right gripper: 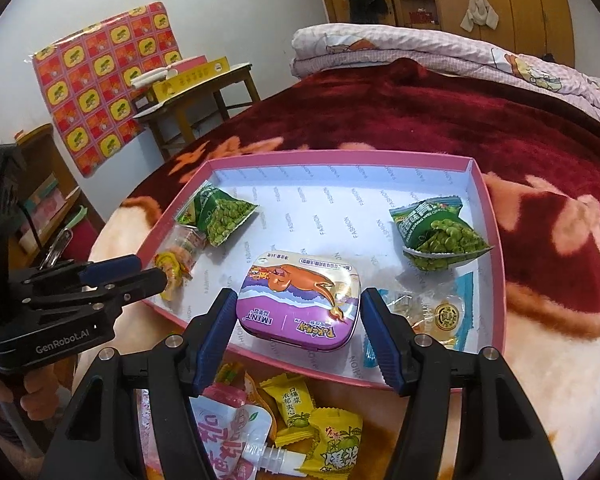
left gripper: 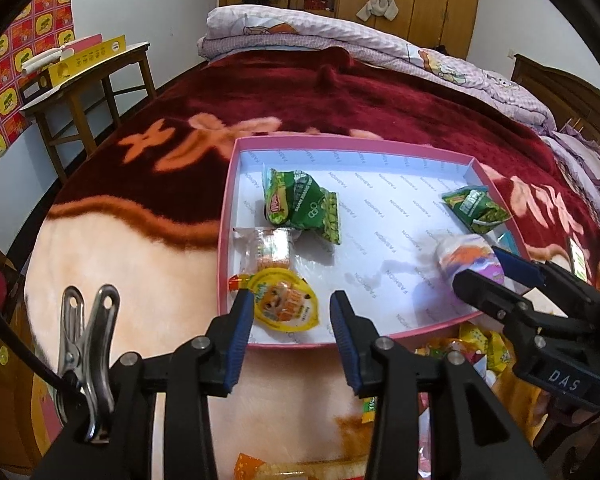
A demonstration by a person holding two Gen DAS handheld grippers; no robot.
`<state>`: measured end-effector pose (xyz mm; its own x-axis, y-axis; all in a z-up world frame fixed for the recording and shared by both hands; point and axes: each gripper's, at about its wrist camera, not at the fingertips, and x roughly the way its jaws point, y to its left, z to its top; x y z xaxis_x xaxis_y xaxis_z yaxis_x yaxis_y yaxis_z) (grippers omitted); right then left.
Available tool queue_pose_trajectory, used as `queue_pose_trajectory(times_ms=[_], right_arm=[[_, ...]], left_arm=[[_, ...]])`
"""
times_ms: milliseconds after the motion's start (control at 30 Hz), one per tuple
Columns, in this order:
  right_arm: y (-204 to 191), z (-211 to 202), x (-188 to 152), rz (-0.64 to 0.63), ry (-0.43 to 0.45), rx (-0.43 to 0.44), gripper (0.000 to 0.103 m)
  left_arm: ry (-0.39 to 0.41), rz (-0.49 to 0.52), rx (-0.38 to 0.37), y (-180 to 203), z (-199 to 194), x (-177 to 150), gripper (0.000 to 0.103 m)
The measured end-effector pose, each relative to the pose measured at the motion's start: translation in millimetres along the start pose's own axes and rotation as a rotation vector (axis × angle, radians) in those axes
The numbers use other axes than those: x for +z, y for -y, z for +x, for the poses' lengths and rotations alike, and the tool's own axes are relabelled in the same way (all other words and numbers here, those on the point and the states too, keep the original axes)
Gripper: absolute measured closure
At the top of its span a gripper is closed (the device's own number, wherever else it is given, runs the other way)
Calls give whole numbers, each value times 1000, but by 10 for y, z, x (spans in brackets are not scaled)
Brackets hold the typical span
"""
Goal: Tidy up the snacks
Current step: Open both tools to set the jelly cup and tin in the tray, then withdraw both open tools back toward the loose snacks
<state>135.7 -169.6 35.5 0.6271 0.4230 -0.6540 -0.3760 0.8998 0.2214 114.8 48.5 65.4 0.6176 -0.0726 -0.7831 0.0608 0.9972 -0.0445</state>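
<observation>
1. Pink-walled box (right gripper: pixel 496 240) lies on the bed (right gripper: pixel 460 128); several snacks are already in it, at its left a green pea packet (right gripper: pixel 220 216), a clear-wrapped sweet (right gripper: pixel 186 242) and a yellow jelly cup (left gripper: pixel 286 306).
2. Left claw (left gripper: pixel 290 320) stands released just above the jelly cup, pads clear of it.
3. Right claw (right gripper: pixel 298 320) brackets the purple mint tin (right gripper: pixel 300 300) inside the box; whether its pads press the tin I cannot tell.
4. Right of that lie another pea packet (right gripper: pixel 440 236) and a clear candy (right gripper: pixel 436 312).
5. Loose snacks (right gripper: pixel 300 420) outside the near wall remain to sort; the claws cut them off.
</observation>
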Motion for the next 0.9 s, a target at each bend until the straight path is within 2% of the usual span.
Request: queue_pose_trajectory(times_ms=[133,367,733,900], right_arm=[[-7,-43,18,-2,14,19,28],[-36,-179,18,-21,40,17,28],[89,-379,-144,-3,2,21,28],[103,-454,-256,-15,-12,17,35]], left_arm=[[-1,-2,1,2,-7,-6,61],[6,-3,-8,12,-97,-36,61],[1,-1,-51,95,-211,-141,61],[-6,8,-58,150,-221,-212,61]])
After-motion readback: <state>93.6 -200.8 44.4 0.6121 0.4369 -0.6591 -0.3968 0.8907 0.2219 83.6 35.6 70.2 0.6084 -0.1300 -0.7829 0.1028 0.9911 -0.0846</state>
